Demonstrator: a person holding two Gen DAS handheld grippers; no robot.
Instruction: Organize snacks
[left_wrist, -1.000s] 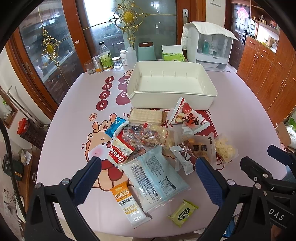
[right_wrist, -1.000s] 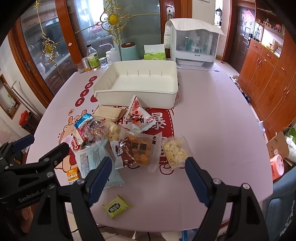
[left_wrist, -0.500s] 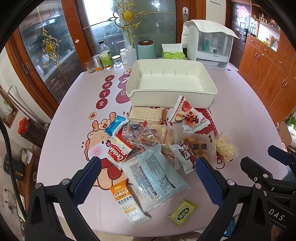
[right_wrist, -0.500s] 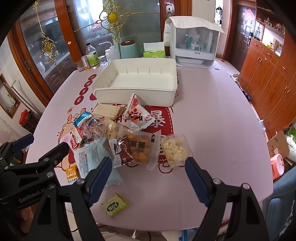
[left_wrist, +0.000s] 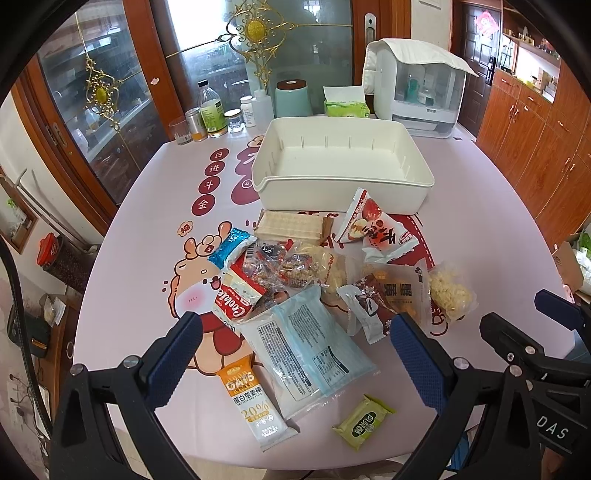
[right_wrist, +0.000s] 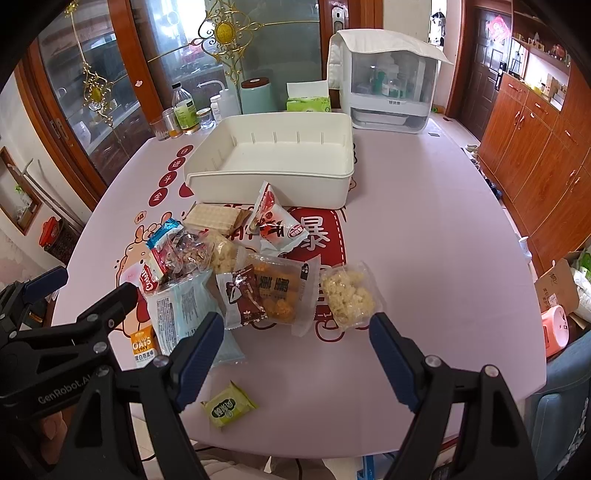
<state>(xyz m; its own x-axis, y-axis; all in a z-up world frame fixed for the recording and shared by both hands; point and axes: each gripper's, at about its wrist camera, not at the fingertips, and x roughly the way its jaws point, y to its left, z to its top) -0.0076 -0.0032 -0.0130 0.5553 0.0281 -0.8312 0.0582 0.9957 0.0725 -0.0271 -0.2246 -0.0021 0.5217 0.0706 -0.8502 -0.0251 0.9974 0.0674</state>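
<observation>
Fingers: both pairs stood spread wide and held nothing, the left gripper (left_wrist: 291, 354) poised over the near edge of the table (left_wrist: 140, 229) above the pale blue packet (left_wrist: 303, 343), the right gripper (right_wrist: 295, 354) beside it over the near edge, short of the puffed-snack bag (right_wrist: 347, 295); judged, both were kept open and high so the whole heap could be surveyed before a first pick. Snacks, left to right across the table's near half: OATS bar (left_wrist: 255, 400) at the near edge; blue-ended wrapper (left_wrist: 231, 245); red Cookies pack (left_wrist: 236, 297); pale blue packet overlapping it; wafer block (left_wrist: 288, 225) just in front of the bin; clear bag of mixed sweets (left_wrist: 288, 267); small green sachet (left_wrist: 364, 421) lying apart by the near edge; brown wrapper (left_wrist: 369, 306) resting on the orange-snack bag (left_wrist: 402, 291); red-and-white packet (left_wrist: 373, 229) tilted just before the bin's front wall; puffed-snack bag rightmost. White bin (left_wrist: 343, 192): toward the far edge, empty, open side up, judged the destination, none of the task yet done. Change from a second before: the heap and bin sat slightly higher and larger in both views, suggesting the grippers had eased forward; no item had shifted, and the fingers' spread was the same.
</observation>
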